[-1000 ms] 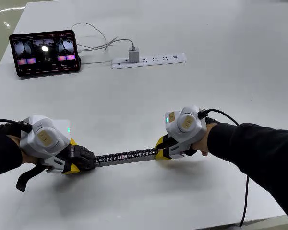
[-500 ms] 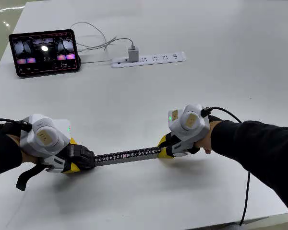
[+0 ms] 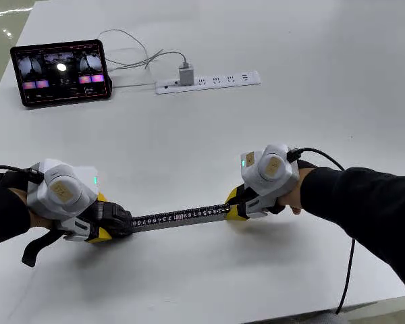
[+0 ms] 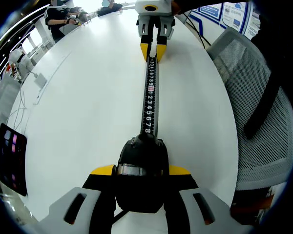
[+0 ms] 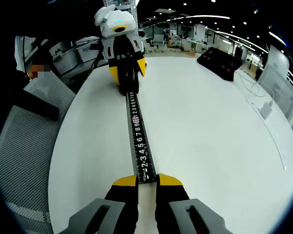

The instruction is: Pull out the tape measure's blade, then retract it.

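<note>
A black tape measure case (image 3: 115,219) lies low on the white table, and my left gripper (image 3: 106,226) is shut on it. In the left gripper view the case (image 4: 142,168) sits between the yellow-tipped jaws. The grey numbered blade (image 3: 181,217) runs out to the right, just above the table. My right gripper (image 3: 232,210) is shut on the blade's end. The right gripper view has the blade (image 5: 139,141) running from my right gripper (image 5: 147,181) to the left gripper (image 5: 126,73). Across the table in the left gripper view, the right gripper (image 4: 154,48) holds the blade (image 4: 150,97).
A tablet (image 3: 59,71) with a lit screen stands at the back left. A white power strip (image 3: 209,80) with a charger and cables lies behind the middle. A black cable (image 3: 347,263) trails off the right arm. A mesh office chair (image 4: 256,122) stands by the table edge.
My right gripper has moved a little to the right with the blade's end, so slightly more blade is out. The left gripper and case have stayed put.
</note>
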Tool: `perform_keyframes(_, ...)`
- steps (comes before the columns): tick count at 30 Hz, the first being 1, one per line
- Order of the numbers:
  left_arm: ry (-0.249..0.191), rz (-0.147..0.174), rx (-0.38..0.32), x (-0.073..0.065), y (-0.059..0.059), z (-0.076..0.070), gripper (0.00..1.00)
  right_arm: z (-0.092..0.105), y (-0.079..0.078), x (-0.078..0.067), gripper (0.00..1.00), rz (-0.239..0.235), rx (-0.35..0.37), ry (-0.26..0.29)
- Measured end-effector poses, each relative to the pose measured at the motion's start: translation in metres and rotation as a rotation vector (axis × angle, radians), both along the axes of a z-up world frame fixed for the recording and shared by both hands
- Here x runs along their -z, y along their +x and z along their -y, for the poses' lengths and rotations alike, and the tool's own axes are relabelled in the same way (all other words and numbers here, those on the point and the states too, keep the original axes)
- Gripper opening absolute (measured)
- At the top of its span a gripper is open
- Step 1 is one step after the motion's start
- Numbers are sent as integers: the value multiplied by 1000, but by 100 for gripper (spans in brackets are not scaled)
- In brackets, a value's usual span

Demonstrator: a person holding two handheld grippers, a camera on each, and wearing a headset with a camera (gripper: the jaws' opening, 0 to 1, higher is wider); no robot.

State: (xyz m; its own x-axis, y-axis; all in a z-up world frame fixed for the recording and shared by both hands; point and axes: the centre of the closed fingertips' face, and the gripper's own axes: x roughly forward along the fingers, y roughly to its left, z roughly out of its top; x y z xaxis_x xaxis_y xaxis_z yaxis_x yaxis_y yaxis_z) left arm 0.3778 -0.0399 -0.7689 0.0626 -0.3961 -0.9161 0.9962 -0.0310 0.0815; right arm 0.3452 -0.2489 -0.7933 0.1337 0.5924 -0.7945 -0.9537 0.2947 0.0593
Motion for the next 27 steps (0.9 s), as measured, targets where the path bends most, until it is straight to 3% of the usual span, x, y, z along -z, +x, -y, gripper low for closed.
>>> perform_keyframes(27,-2,0,3,0,0,1,32,12,-2,1,8,-6,12,-3)
